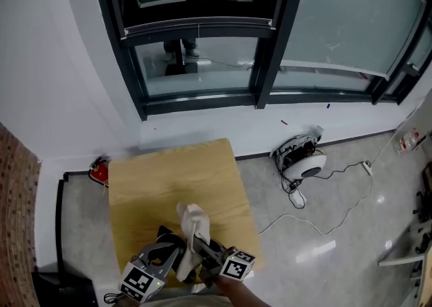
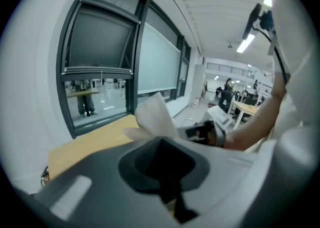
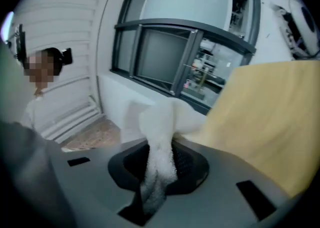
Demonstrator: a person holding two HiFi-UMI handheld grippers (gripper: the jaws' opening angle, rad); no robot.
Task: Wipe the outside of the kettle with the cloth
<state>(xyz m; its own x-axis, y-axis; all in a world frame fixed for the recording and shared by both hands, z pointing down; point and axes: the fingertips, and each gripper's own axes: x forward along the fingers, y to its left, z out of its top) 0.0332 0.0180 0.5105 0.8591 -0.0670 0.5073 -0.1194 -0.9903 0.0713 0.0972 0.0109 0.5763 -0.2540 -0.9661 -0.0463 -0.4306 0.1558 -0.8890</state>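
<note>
Right claw [image 3: 159,179] is pinching the white cloth [image 1: 192,221], which stands upright over the near edge of the table [image 1: 172,174]. Left claw [image 1: 169,243], just left of it, looks closed and empty. Can't see a kettle anywhere.
</note>
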